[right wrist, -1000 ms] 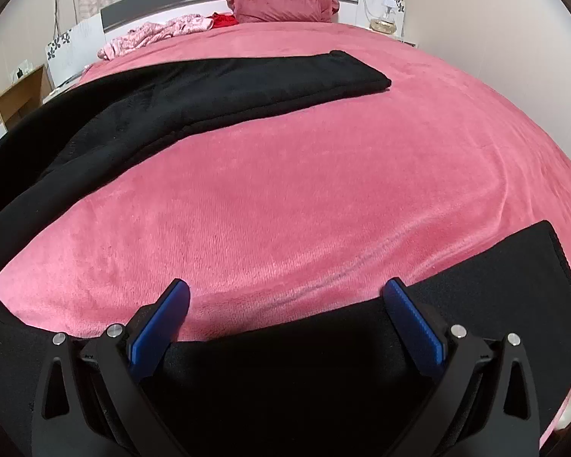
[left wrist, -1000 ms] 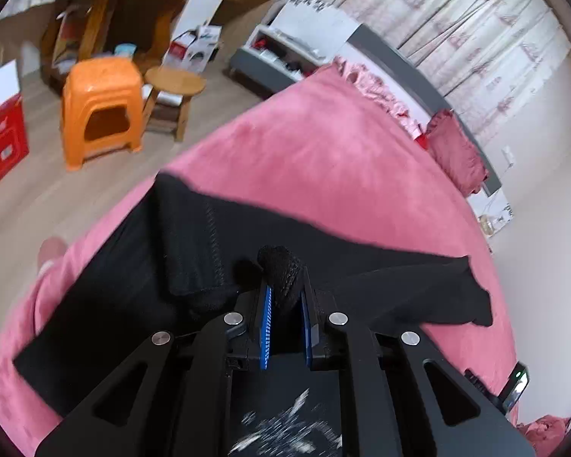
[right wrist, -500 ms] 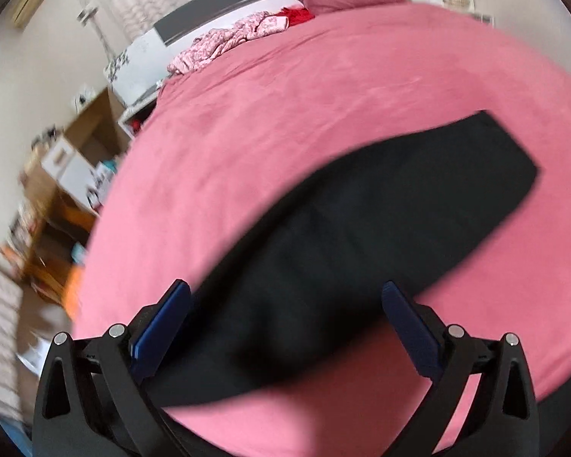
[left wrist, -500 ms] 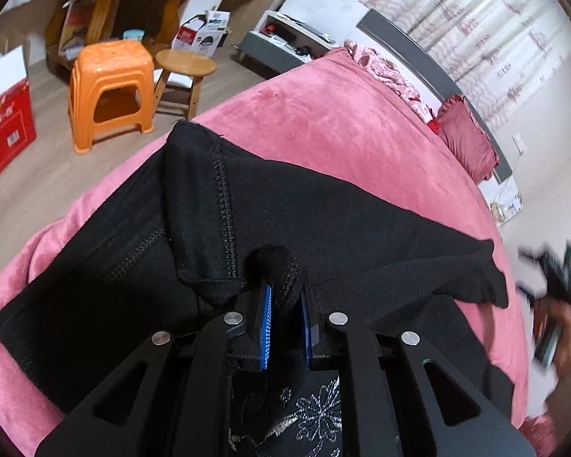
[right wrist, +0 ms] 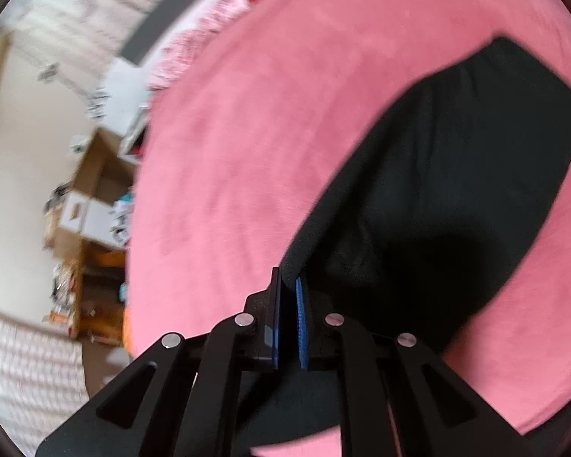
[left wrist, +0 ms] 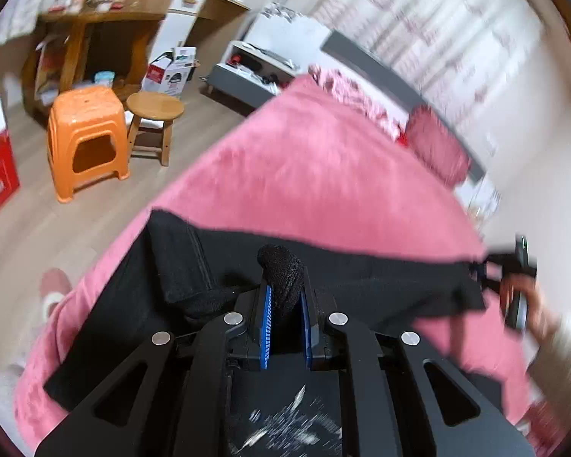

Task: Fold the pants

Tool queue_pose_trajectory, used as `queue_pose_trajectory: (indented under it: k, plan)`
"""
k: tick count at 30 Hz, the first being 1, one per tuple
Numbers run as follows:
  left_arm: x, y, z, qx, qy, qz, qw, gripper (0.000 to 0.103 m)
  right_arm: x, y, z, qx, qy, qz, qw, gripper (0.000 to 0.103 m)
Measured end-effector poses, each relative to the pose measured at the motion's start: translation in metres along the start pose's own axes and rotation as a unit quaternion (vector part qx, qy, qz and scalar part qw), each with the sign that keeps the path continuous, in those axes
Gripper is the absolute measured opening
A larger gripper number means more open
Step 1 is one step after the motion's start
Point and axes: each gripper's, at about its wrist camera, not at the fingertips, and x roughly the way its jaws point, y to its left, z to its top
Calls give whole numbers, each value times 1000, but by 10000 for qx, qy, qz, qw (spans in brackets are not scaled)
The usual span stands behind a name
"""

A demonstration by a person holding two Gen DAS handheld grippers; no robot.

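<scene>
Black pants [left wrist: 361, 274] lie across the pink bed [left wrist: 316, 175]. My left gripper [left wrist: 284, 289] is shut on a bunched fold of the pants at the waist end, with a flap folded over to its left. My right gripper [right wrist: 288, 297] is shut on the edge of a pant leg [right wrist: 456, 175], which stretches away up and to the right over the bed. In the left wrist view the right gripper [left wrist: 510, 266] shows blurred at the far right, at the leg's end.
An orange plastic stool [left wrist: 87, 141] and a round wooden stool [left wrist: 154, 114] stand on the floor left of the bed. A cluttered wooden desk [left wrist: 95, 30] stands behind them. A pink pillow [left wrist: 437, 152] lies at the headboard.
My right gripper was open and has closed on the pant leg's edge. My left gripper keeps its grip; the pants have shifted with both views moving.
</scene>
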Motion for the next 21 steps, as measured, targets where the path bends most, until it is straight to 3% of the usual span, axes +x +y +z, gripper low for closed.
queue_pose_trajectory:
  k: [4, 7, 11, 17, 21]
  plan:
    - [-14, 8, 22, -412, -285, -304, 9983, 11, -72, 2, -30, -469, -237, 377, 9979, 6]
    - [-28, 16, 29, -533, -413, -476, 9966, 11, -124, -6, -70, -668, -391, 692, 9946, 6]
    - [-48, 24, 23, -481, -463, -526, 9964, 11, -168, -25, -136, -1012, -503, 709, 9911, 7]
    - [-59, 49, -13, -412, -3, -163, 9990, 11, -173, -80, -242, -809, -89, 459, 9956, 7]
    - [-47, 73, -47, -721, 509, 100, 9960, 11, -146, -128, -284, -293, 363, 193, 9987, 7]
